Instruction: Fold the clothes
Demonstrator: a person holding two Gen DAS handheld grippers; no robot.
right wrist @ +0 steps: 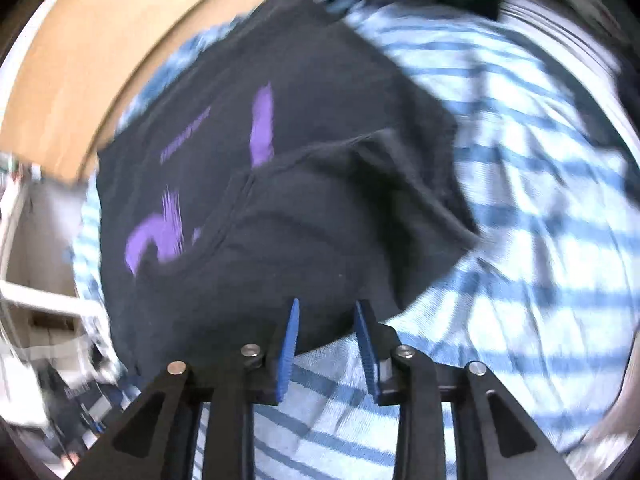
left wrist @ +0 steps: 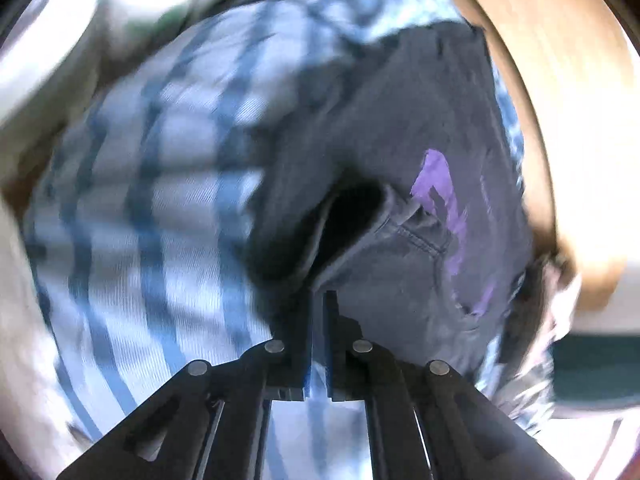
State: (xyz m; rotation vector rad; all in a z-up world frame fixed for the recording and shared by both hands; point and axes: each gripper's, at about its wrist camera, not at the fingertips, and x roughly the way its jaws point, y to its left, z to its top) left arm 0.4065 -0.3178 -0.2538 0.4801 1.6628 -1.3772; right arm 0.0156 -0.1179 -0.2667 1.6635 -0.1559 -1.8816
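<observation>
The left claw (left wrist: 320,300) has its two fingers pressed together, with a fold of the dark T-shirt (left wrist: 400,208) bunched right at their tips; the cloth puckers into a dark hollow just ahead of them, so it looks pinched there, though the blur makes the exact hold hard to read. The right claw (right wrist: 326,316) stands partly spread, its blue pads (right wrist: 290,344) apart, and the near hem of the same dark T-shirt (right wrist: 300,220) lies just between and beyond the tips; I cannot tell whether the pads touch the cloth.

The shirt carries a purple print (right wrist: 160,240), and one part of it is turned over onto the front, covering some of the purple. It lies spread on a blue-and-white checked sheet (right wrist: 520,240) that runs out on all sides of it. Beyond the sheet's far edge a tan wooden surface (right wrist: 100,60) curves round. Pale cloth (left wrist: 100,32) sits in a heap at the sheet's edge, seen from the left side.
</observation>
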